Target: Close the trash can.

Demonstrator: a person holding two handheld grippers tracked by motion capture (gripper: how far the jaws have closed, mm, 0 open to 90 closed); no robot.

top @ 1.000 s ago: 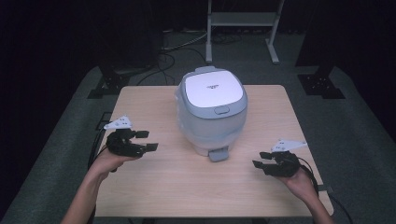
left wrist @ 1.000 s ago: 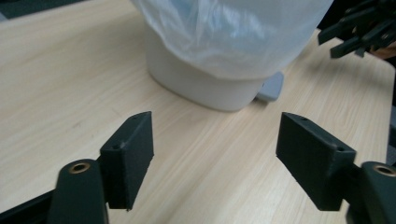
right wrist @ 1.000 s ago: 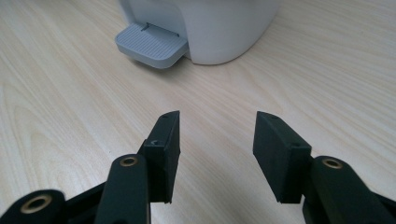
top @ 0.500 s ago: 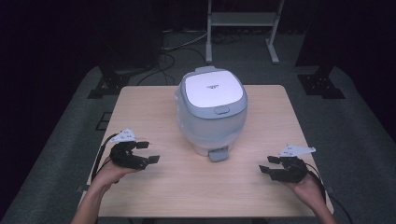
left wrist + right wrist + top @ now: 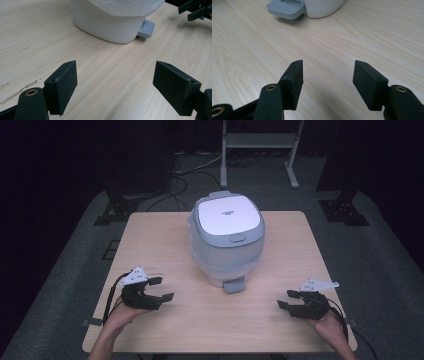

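at the near edge of the wooden table [image 5: 165, 240] a person's two hands come in from below, each holding a black two-jaw gripper low over the bare wood. the left gripper [image 5: 162, 289] sits toward the near left corner, its jaws spread wide apart with nothing between them; in the left gripper view [image 5: 116, 87] only pale wood grain lies between the two black pads. the right gripper [image 5: 287, 299] sits toward the near right corner, its jaws likewise parted and empty, and the right gripper view [image 5: 327, 80] shows plain tabletop in the gap. both point inward, toward the middle of the table, and are well apart from each other.

between them and farther back stands a white and grey rice cooker [image 5: 226, 240], roughly at the centre of the table, lid down. a small grey tab [image 5: 233, 285] sticks out from its base on the near side and rests on the wood. neither gripper touches the cooker.

beyond the table, on the dark floor, lie some cables [image 5: 185, 172], and a pale metal stand [image 5: 257, 142] rises at the back.
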